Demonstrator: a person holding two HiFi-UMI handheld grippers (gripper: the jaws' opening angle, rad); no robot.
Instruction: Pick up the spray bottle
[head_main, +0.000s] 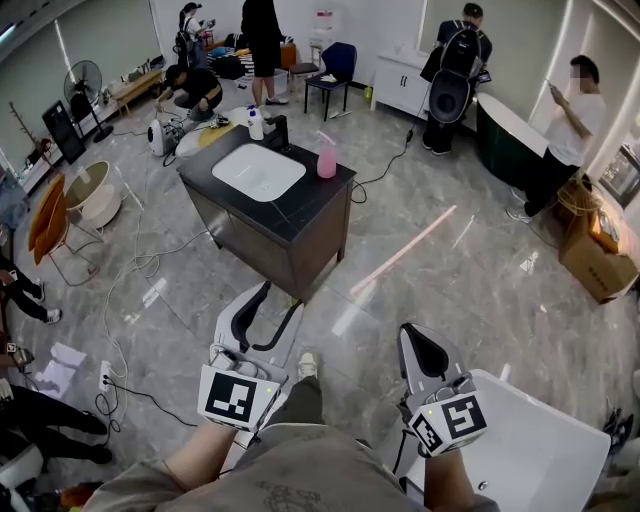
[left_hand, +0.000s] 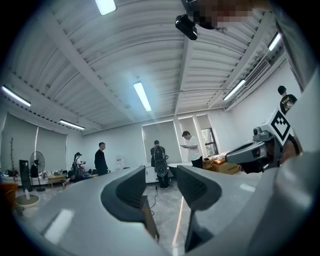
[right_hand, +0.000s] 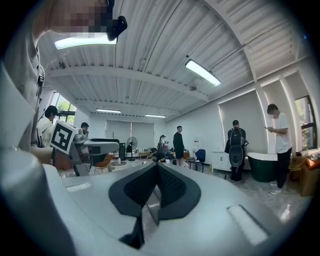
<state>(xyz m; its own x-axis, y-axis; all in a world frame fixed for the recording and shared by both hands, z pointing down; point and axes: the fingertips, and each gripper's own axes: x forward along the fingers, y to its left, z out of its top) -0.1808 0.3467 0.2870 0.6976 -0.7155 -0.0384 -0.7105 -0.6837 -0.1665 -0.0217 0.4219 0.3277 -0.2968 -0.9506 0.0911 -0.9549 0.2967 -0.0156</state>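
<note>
Pink spray bottle (head_main: 327, 158) on dark worktop (head_main: 312, 196), far off. L gripper (head_main: 274, 303) jaws apart, R gripper (head_main: 409, 334) closed, both empty. Prob. light, slick plastic; grasp mid-body.

Ahead of me on the floor stands a cabinet whose tabletop (head_main: 310, 200) carries a sink (head_main: 258, 172) in its middle. The spray bottle (head_main: 327, 160) stands on the tabletop to the right of the sink, near the far right edge. A faucet (head_main: 280, 130) sits behind the sink, with a second bottle (head_main: 256, 123) just left of it at the far corner. My left tool (head_main: 280, 298) and right tool (head_main: 412, 338) hang side by side close to me, well short of the cabinet. A bathtub (head_main: 540, 450) lies beside my right tool, at my right. A fan (head_main: 83, 80) stands far left, and a chair (head_main: 335, 62) beyond the cabinet.
</note>
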